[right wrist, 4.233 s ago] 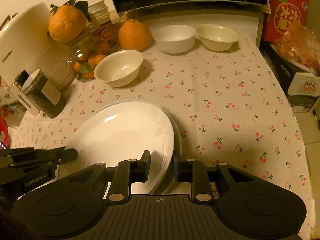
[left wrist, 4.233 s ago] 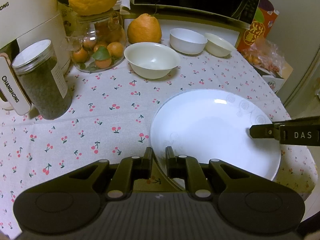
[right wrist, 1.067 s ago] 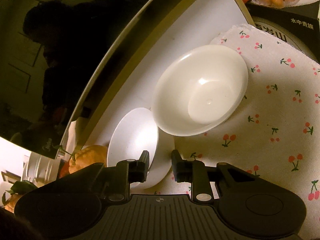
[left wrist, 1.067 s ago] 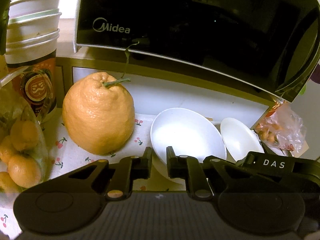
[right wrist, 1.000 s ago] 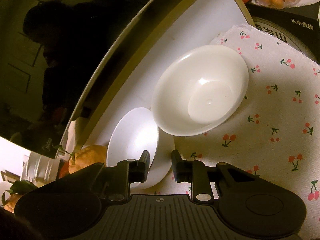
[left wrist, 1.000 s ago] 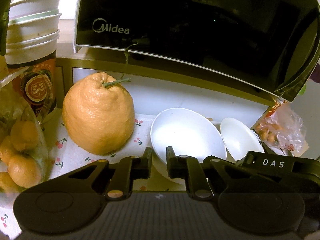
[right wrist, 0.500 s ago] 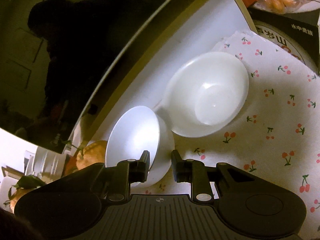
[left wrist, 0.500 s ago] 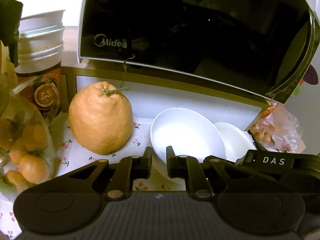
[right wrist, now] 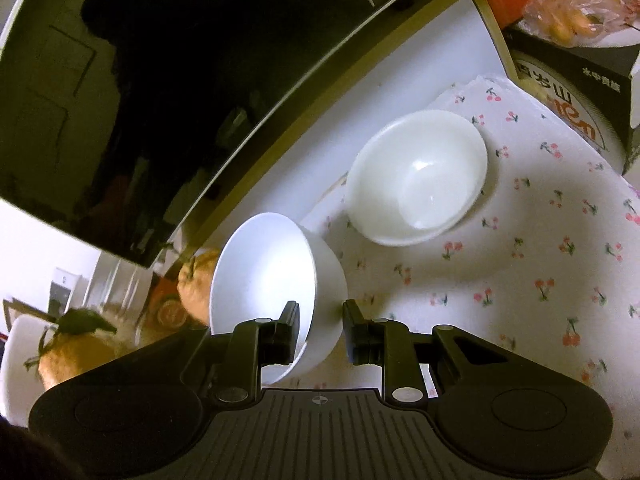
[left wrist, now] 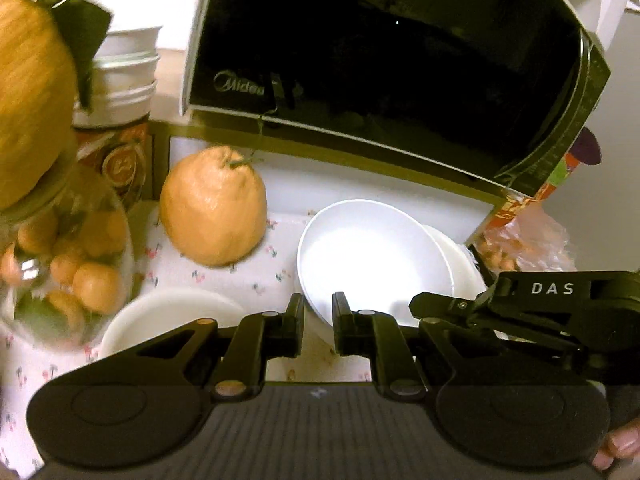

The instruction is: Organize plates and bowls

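Note:
A white bowl (left wrist: 372, 256) is tilted and raised off the cherry-print cloth, held by both grippers. My left gripper (left wrist: 318, 314) is shut on its near rim. My right gripper (right wrist: 320, 320) is shut on the same white bowl (right wrist: 264, 276) from the other side; it shows in the left wrist view (left wrist: 440, 308) at the right. A second, cream bowl (right wrist: 420, 176) sits on the cloth behind it, partly hidden in the left wrist view (left wrist: 460, 264). A third bowl (left wrist: 168, 316) sits at lower left.
A black microwave (left wrist: 380, 60) stands close behind on a shelf. A large orange citrus (left wrist: 214, 208) sits left of the bowls. A glass jar of small oranges (left wrist: 68, 256) stands at far left. A box and a bag of food (right wrist: 568, 4) lie at the right edge.
Both grippers have pulled back and up with the white bowl, away from the cream bowl. The third bowl has come into the left wrist view.

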### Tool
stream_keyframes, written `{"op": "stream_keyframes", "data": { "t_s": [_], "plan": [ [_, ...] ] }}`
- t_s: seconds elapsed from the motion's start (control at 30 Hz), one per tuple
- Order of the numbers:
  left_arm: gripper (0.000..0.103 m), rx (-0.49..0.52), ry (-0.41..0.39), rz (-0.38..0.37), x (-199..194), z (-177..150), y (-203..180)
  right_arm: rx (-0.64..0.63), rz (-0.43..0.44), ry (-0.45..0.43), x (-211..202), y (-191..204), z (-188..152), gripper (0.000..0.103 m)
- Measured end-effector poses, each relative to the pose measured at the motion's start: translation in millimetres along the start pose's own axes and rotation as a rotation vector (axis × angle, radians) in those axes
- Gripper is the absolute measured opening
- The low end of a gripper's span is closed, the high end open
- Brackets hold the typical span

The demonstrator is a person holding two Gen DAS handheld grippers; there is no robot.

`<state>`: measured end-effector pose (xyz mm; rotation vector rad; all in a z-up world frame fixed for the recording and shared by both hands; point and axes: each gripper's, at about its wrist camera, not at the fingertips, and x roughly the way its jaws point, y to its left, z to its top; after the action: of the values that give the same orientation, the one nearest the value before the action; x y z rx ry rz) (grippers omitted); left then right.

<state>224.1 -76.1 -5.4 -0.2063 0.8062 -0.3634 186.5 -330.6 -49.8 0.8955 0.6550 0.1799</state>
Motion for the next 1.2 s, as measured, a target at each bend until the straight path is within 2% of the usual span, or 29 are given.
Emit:
{"op": "stream_keyframes", "data": {
  "t_s": [0.27,0.47,0.6,0.73,0.9,1.2],
  "plan": [
    [0.013,-0.060,0.043,-0.064,-22.9,-23.4,4.4,-0.058,-0.092,0.041,-29.1,4.1,-28.2,0.023],
    [0.013,-0.040,0.072,-0.099,-32.2,-44.8,-0.2,-0.097,-0.157,0.035,-46.1,-0.8,-48.0,0.023],
    [0.013,-0.019,0.083,-0.112,-34.1,-48.9,-8.2,-0.072,-0.177,0.025,-53.2,-9.1,-55.4,0.023],
    [0.013,0.018,0.116,-0.102,-29.1,-60.8,-15.5,-0.051,-0.197,0.023,-55.3,-20.0,-59.5,0.023],
    [0.013,-0.008,0.146,-0.103,-19.1,-70.9,-13.7,-0.034,-0.209,0.046,-51.7,-32.5,-60.4,0.023],
    [0.013,0.052,0.159,-0.090,-14.1,-81.9,-14.6,-0.040,-0.224,0.060,-47.7,-37.7,-64.4,0.024]
  ]
}}
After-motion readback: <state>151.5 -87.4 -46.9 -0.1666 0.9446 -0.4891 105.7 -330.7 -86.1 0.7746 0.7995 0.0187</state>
